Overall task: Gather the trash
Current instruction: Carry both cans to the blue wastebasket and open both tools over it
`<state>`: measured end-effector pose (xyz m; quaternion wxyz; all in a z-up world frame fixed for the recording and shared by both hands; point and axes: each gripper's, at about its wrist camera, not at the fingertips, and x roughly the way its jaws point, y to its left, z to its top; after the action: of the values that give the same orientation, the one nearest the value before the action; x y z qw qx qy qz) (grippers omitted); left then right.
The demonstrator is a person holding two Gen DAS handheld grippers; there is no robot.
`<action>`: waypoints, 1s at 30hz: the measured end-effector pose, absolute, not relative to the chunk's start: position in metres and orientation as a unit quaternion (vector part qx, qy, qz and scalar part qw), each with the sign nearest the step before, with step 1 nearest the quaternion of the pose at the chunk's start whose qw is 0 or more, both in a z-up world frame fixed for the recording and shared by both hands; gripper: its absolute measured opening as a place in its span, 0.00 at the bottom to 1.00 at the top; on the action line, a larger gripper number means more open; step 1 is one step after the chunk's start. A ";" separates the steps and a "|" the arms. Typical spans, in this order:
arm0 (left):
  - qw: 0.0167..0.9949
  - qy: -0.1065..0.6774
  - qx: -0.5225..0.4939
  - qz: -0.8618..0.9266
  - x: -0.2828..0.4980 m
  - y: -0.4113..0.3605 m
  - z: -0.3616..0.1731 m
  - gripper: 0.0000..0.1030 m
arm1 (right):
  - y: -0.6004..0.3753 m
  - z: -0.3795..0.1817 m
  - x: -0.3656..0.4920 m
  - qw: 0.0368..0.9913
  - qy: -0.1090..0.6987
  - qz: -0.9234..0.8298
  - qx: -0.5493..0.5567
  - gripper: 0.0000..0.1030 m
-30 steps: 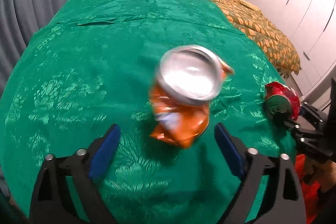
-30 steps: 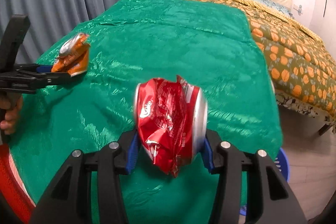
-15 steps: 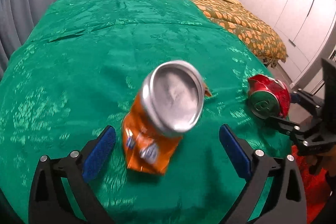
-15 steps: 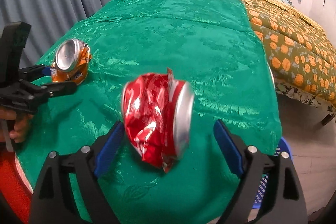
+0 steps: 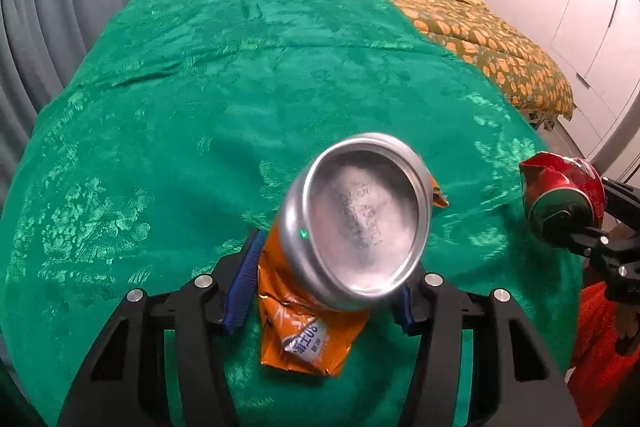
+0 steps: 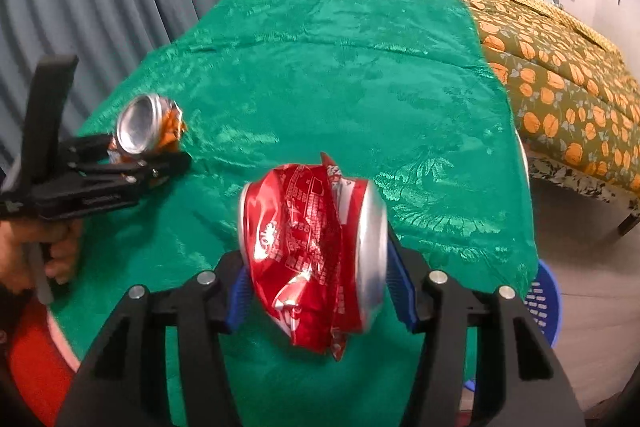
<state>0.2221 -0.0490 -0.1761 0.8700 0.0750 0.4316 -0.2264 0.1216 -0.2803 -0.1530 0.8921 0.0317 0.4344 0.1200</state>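
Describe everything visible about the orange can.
The orange can is crushed thin aluminium: a crumpled orange wall with a white label patch bearing print, and an intact round silver end stamped with a date code, tilted toward the left wrist camera. It sits between the blue pads of the left tongs, which are shut on its body, over the green cloth. In the right wrist view it shows at the cloth's left edge.

The left gripper (image 5: 324, 291) and right gripper (image 6: 320, 287) were each held level, jaws clamped on a crushed can.
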 end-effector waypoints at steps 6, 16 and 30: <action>0.881 0.402 0.099 -0.230 0.193 -0.075 -0.149 0.53 | -0.294 -0.138 0.107 0.894 0.426 0.130 0.053 0.53; 0.883 0.378 0.117 -0.253 0.160 -0.135 -0.121 0.53 | -0.338 -0.126 0.080 0.900 0.416 0.107 0.076 0.53; 0.837 0.396 0.132 -0.354 0.127 -0.256 -0.123 0.52 | -0.470 -0.150 0.049 0.895 0.430 0.011 0.117 0.53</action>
<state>0.1267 -0.2556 -0.1235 0.8366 0.1322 0.3963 -0.3543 0.0491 -0.4705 -0.1503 0.8949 0.1174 0.4304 0.0115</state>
